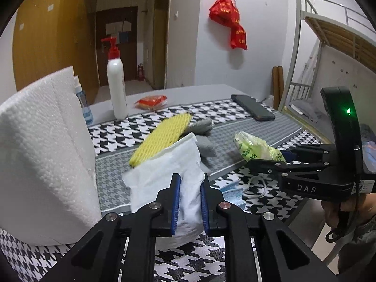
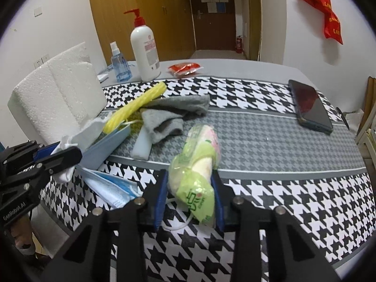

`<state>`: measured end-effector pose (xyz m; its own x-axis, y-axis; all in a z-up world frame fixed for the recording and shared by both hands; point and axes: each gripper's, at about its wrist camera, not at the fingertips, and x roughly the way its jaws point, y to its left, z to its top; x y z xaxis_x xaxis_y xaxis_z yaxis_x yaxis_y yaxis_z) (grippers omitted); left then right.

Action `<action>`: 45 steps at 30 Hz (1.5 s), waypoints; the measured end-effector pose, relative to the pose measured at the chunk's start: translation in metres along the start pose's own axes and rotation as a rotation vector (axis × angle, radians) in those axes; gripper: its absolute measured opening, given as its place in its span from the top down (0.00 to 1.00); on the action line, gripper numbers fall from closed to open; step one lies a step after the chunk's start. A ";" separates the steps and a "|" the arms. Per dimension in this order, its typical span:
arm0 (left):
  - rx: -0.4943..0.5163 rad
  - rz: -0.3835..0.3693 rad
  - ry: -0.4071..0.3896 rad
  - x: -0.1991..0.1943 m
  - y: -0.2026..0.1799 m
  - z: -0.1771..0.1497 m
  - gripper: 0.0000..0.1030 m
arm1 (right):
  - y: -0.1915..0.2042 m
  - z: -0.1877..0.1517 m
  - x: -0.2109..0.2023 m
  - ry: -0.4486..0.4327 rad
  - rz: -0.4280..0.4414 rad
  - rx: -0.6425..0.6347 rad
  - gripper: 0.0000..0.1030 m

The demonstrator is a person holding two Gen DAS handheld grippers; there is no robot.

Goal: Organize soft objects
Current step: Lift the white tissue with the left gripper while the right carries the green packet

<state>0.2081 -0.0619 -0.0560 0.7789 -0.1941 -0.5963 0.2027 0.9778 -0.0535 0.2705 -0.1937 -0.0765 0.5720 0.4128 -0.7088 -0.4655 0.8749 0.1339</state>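
Observation:
My left gripper (image 1: 189,178) is shut on a white soft bag (image 1: 164,174) and holds it just above the checkered cloth; it also shows in the right wrist view (image 2: 56,155). A yellow foam net (image 1: 162,136) and a grey cloth (image 1: 206,138) lie behind the bag. My right gripper (image 2: 190,176) is shut on a green plastic packet (image 2: 197,164) and holds it over the cloth; the packet also shows in the left wrist view (image 1: 256,148). A blue face mask (image 2: 110,188) lies at the near edge.
A tall white foam sheet (image 1: 44,155) stands at the left. A pump bottle (image 2: 145,49), a blue spray bottle (image 2: 119,63), a red snack pack (image 2: 185,68) and a phone (image 2: 310,105) sit on the table. A white block (image 2: 142,145) lies by the grey cloth.

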 end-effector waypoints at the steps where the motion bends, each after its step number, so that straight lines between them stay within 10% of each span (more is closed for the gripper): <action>1: 0.005 0.007 -0.012 -0.003 0.000 0.001 0.83 | 0.000 0.001 -0.002 -0.004 0.000 0.002 0.62; 45: 0.002 0.070 -0.170 -0.065 -0.001 0.015 0.83 | 0.007 0.000 -0.075 -0.163 -0.018 0.031 0.62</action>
<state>0.1659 -0.0516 -0.0050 0.8804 -0.1358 -0.4544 0.1450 0.9893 -0.0148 0.2245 -0.2185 -0.0230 0.6832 0.4305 -0.5899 -0.4344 0.8889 0.1457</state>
